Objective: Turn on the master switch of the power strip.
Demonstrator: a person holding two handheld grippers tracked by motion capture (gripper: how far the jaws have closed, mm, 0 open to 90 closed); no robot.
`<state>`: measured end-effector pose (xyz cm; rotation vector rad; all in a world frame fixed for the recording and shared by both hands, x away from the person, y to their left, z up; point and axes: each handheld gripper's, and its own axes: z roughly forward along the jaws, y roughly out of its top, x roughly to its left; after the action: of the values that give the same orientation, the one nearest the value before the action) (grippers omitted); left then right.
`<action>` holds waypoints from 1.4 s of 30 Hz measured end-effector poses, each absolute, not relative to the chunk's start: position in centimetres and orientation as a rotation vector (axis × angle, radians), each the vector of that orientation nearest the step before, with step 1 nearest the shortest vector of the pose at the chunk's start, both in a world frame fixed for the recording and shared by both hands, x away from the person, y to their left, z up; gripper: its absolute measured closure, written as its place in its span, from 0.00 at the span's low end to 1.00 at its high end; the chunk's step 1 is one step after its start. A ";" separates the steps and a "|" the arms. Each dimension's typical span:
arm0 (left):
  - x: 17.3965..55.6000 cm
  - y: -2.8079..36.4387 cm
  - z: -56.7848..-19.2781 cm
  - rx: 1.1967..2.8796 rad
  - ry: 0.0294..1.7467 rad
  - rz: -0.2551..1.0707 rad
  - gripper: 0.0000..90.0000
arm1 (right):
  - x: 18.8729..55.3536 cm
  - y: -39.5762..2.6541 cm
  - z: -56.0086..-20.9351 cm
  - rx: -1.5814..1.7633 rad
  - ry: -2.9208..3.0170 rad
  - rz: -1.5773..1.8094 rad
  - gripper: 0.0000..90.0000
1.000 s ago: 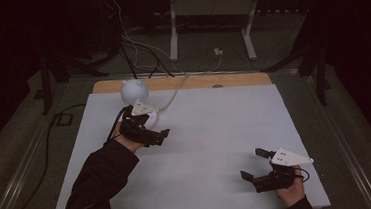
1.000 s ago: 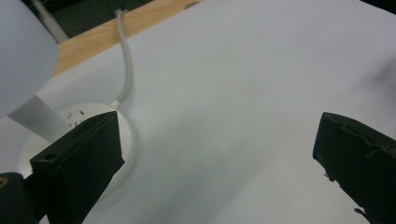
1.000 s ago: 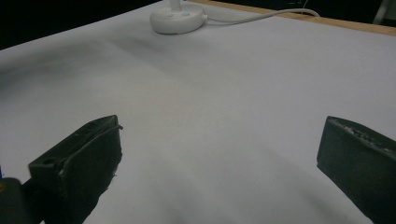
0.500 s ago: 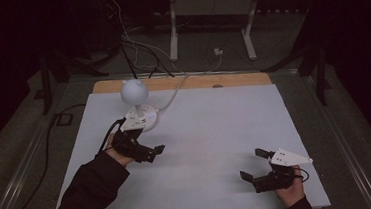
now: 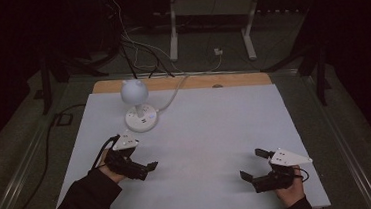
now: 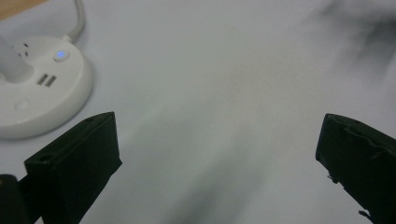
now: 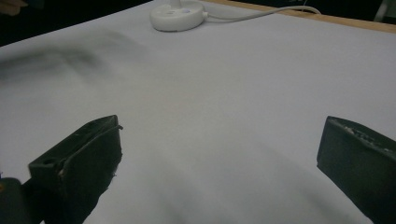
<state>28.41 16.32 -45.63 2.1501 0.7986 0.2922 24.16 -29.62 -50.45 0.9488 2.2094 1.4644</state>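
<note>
Lamp [image 5: 137, 104] near empty, spread left hand-held gripper [image 5: 147, 168].

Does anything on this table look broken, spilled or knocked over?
Nothing stands out. The lamp stands upright on its round base near the far left of the white table, its cord running off the back edge. The left tool and right tool are both open and hold nothing.

We are seeing a white sheet [image 5: 216, 142] covering the desk [image 5: 231, 79]. Behind it, a metal stand [image 5: 211, 12] is standing among cables [image 5: 133, 43] on the floor.
</note>
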 end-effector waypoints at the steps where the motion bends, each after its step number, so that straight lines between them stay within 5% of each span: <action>1: 28.2 16.4 -45.9 2.153 0.801 0.297 0.00 | 24.2 -29.6 -50.4 0.949 2.210 1.464 0.00; 42: 23.6 22.4 -52.4 2.092 0.944 0.335 0.00 | 24.3 -29.5 -50.6 0.941 2.234 1.454 0.00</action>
<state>23.58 22.44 -52.44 2.0916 0.9437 0.3350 24.28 -29.51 -50.62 0.9410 2.2344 1.4537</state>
